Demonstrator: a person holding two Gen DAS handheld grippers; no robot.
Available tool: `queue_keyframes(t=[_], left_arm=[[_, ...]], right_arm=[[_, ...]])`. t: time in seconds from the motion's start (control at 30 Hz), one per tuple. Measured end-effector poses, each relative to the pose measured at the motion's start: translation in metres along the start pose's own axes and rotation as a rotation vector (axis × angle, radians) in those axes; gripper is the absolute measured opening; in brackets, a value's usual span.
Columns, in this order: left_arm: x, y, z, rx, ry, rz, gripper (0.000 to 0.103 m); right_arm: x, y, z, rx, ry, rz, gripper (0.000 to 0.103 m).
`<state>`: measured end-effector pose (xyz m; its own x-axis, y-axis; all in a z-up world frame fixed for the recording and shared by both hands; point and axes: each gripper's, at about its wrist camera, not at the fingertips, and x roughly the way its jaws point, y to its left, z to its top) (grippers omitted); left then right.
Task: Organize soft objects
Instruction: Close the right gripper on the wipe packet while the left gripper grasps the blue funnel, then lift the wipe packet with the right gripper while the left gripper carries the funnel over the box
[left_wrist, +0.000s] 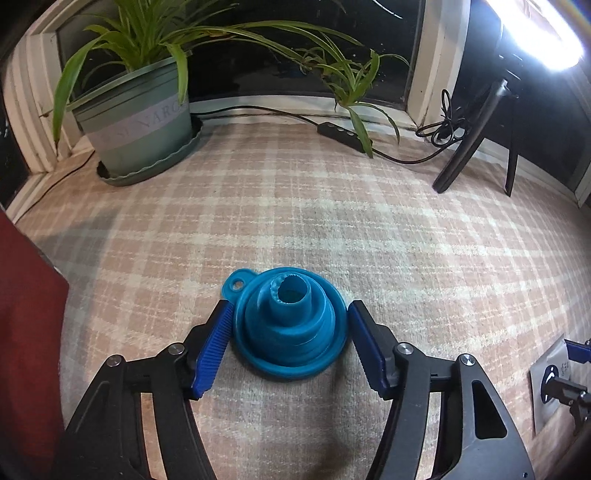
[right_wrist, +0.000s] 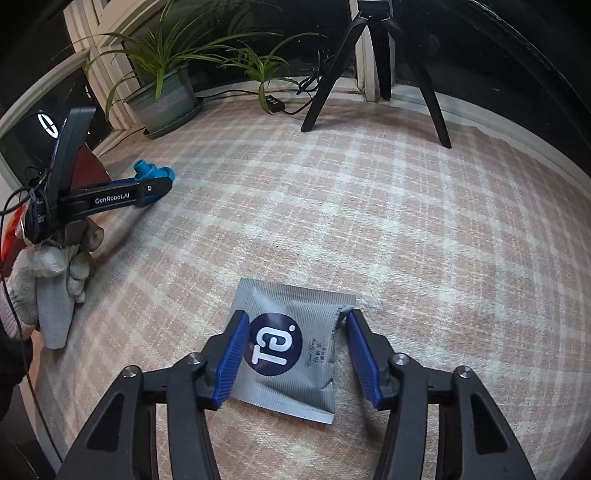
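The right tool (right_wrist: 293, 354) is spread around the grey foil packet (right_wrist: 291, 350), which lies flat on the plaid-covered surface (right_wrist: 369, 221); its left pad touches or sits just at the packet's left edge, while the right pad stands at the crumpled right corner, with contact there too close to call; I would count it as straddling, not yet pinching. To take it well, the pads need to meet the packet's edges evenly and low, close to the cloth, since a thin pouch will likely buckle upward or slide out if squeezed high or at one corner only; a slow squeeze that lets the foil fold into a ridge between the pads looks the safer course.

The left tool (left_wrist: 290, 336) is likewise spread, one pad on each side of the blue collapsible funnel (left_wrist: 290, 325), which sits wide rim down and spout up on the same cloth; the pads are just beside the rim, and whether they press it is hard to judge. Gripping should probably be gentle and centred across the rim, because the soft body may collapse or tip; the hanging tab at its far left is best left free.

Farther off stand a potted plant (left_wrist: 136, 114), a cable with an inline switch (left_wrist: 340, 134) and black tripod legs (left_wrist: 465, 147), all well apart from both grasps.
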<state>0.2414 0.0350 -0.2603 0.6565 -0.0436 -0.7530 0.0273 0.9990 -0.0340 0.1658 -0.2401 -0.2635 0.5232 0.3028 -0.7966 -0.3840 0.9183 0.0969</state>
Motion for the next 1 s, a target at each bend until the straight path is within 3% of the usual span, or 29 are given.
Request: queue_keyframes(t=[0.2,0.57,1.0], left_arm=[[0.0,-0.004,0.0,0.016,-0.014,0.005,0.058],[-0.003,-0.004,-0.003,0.014,-0.034,-0.008,0.053],[-0.013,0.001,-0.01,-0.029,-0.052,-0.025,0.049]], right_arm=[[-0.002,0.0,-0.003,-0.006,-0.011,-0.008,0.04],[-0.003,-0.002,-0.005,0.002,-0.023,0.007,0.017],[-0.017,0.0,-0.005,0.037,-0.052,0.048,0.009]])
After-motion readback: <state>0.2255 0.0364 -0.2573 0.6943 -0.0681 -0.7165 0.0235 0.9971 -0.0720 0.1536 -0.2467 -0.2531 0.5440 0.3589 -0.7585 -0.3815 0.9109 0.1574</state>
